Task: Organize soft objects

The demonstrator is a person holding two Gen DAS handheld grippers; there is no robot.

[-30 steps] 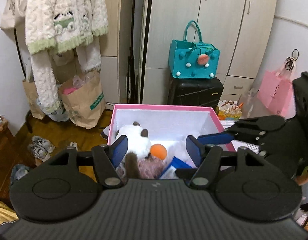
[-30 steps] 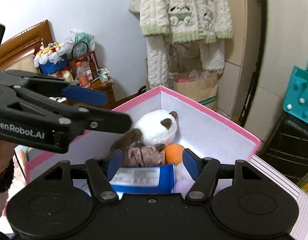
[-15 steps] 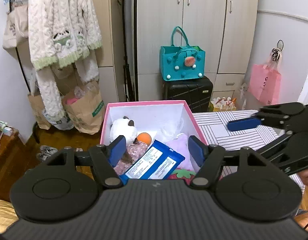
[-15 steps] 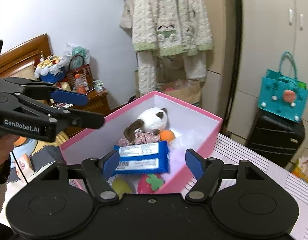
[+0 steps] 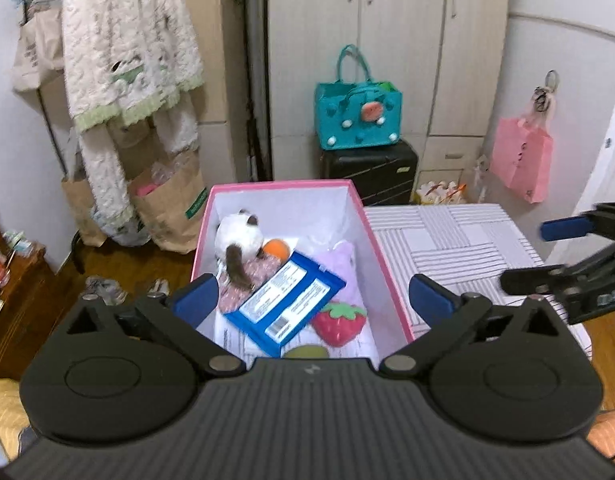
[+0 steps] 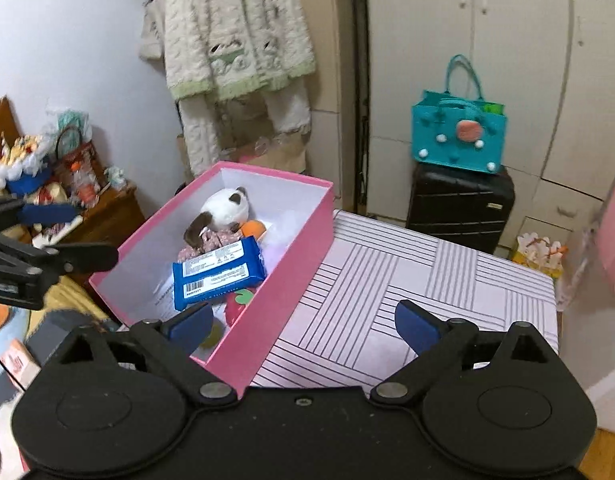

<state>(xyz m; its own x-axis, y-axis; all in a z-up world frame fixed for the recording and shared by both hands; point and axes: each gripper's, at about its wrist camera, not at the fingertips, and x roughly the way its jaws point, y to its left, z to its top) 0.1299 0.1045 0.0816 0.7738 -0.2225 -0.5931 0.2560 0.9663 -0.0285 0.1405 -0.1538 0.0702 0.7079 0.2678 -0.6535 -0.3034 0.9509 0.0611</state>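
A pink box [image 5: 281, 186] with white inner walls holds a white plush cat [image 5: 237, 236], an orange ball [image 5: 277, 248], a lilac plush [image 5: 339, 256], a strawberry plush [image 5: 339, 322] and a blue wipes pack [image 5: 283, 308] lying on top. My left gripper [image 5: 313, 300] hovers above the box's near end, jaws opening, nothing between them. My right gripper [image 6: 303, 324] is over the box's near corner [image 6: 291, 280] and the table, jaws opening and empty. The pack [image 6: 217, 272] and cat [image 6: 225, 210] show there too.
The box stands on a table with a striped cloth [image 6: 407, 280]. Behind it are a black suitcase [image 5: 371, 172] with a teal bag [image 5: 357, 120] on top, wardrobe doors, brown paper bags [image 5: 167, 208] under hanging fleece clothes, and a pink bag [image 5: 521, 164]. A cluttered wooden nightstand [image 6: 107, 216] stands left.
Both grippers pulled back and up from the box and their jaws spread wide. The blue pack, earlier between the right fingers, now lies loose in the box.
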